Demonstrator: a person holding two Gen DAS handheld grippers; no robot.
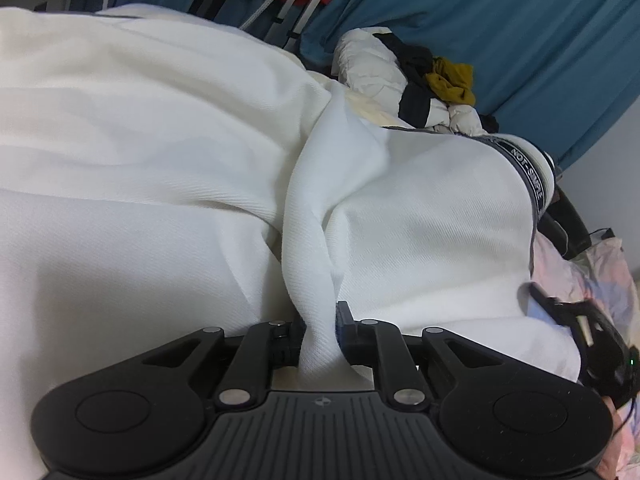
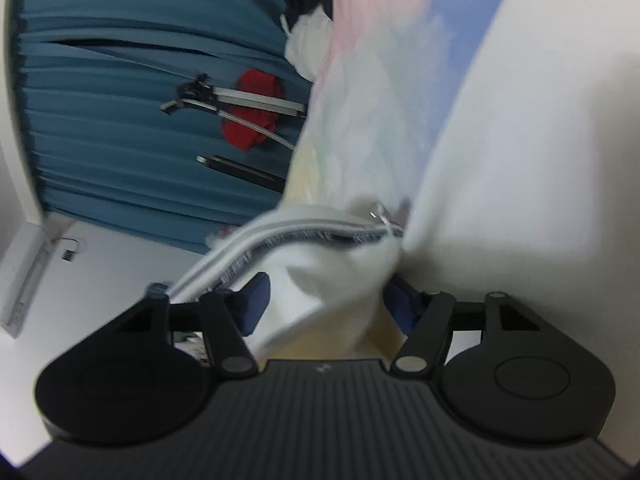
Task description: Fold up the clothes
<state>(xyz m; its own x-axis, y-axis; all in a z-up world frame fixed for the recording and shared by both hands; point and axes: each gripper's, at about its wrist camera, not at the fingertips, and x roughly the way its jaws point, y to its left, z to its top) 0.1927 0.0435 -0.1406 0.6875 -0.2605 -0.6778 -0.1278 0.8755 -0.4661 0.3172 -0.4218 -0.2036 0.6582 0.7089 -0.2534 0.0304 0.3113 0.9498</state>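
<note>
A twisted fold of the white garment (image 1: 312,264) is pinched in the nearly closed left gripper (image 1: 320,332); its banded hem lies between the half-open right gripper (image 2: 324,300) pads.

A teal pleated curtain (image 1: 500,20) fills the background. Against it stands a metal rack (image 2: 256,102) with a red cloth (image 2: 256,120) hanging on it. Below the curtain, a pastel patterned bedsheet (image 1: 600,276) is spread out. In the right wrist view, a white air conditioner (image 2: 28,276) sits on the pale wall.
</note>
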